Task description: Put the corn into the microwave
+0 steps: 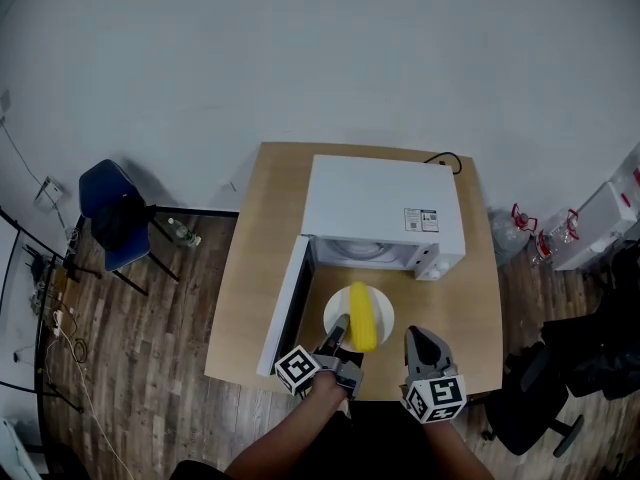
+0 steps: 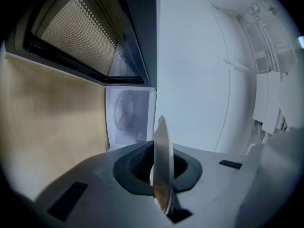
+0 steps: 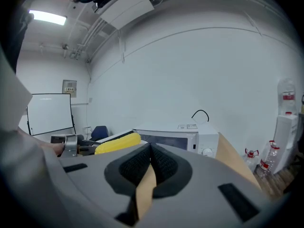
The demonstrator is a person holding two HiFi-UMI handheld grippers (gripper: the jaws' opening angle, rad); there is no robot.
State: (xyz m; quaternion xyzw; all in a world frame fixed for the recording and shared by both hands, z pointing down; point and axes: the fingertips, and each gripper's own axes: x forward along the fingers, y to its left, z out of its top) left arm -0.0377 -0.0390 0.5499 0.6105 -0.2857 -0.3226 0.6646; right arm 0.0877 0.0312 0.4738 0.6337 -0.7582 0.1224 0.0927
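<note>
Corn (image 1: 361,316) lay lengthwise on a white plate (image 1: 386,314), just outside the open microwave (image 1: 380,208) and in front of its cavity. Whether the plate rested on the table (image 1: 250,268) or was lifted off it could not be told. L gripper (image 1: 340,336) had the plate's near rim, w/ its jaws closed on the thin edge, which stood btwn the pads in the L gripper view. R gripper (image 1: 420,336) sat just right of the plate and apart from it. Its jaws were pressed together w/ nothing btwn them, and only tan tabletop showed through the slit. The door (image 1: 285,308) stood open to the left of the plate, and a turntable (image 1: 357,252) was visible inside the cavity. Beyond the table were a blue chair (image 1: 110,208) at left on the wood floor (image 1: 150,368) and bottles (image 1: 522,226) at right.
</note>
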